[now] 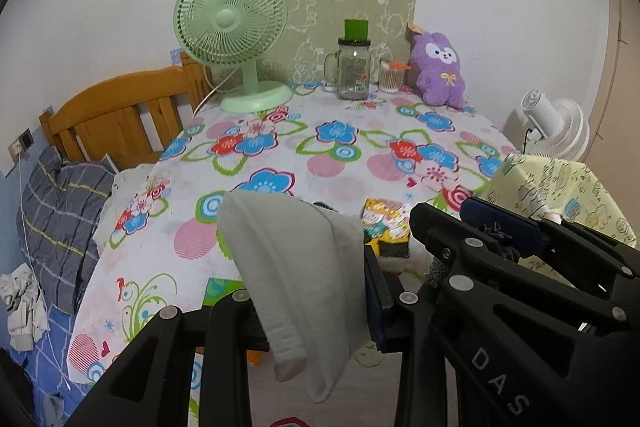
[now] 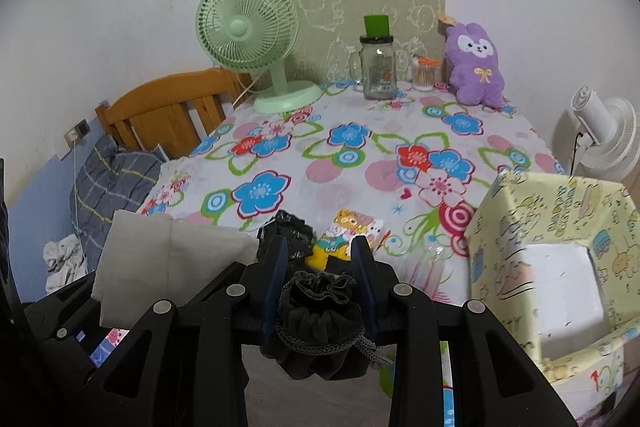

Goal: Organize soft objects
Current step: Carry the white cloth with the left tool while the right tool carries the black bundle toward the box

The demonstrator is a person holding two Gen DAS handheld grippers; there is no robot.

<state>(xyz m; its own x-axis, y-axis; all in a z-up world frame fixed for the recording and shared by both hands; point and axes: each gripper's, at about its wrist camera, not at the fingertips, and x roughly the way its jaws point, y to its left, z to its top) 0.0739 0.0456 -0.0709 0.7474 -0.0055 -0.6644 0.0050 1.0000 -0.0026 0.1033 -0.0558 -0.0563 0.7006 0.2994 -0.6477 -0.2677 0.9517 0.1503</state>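
My left gripper [image 1: 316,303] is shut on a white folded cloth [image 1: 304,279] that hangs down between its fingers above the near part of the table; the cloth also shows in the right wrist view [image 2: 168,259]. My right gripper [image 2: 320,267] is shut on a black drawstring pouch [image 2: 320,323], held above the table's near edge; it also shows in the left wrist view [image 1: 480,227]. A cartoon-print packet [image 2: 352,231] and a black crumpled item [image 2: 286,231] lie on the floral tablecloth [image 2: 340,155] just ahead. A yellow patterned box [image 2: 560,267], open on top, stands at the right.
At the far edge stand a green desk fan [image 2: 252,35], a glass jar with a green lid [image 2: 378,63], a cotton-swab container [image 2: 426,73] and a purple plush toy [image 2: 476,63]. A wooden bed headboard [image 2: 168,111] and pillow are left; a white fan [image 2: 604,135] is right.
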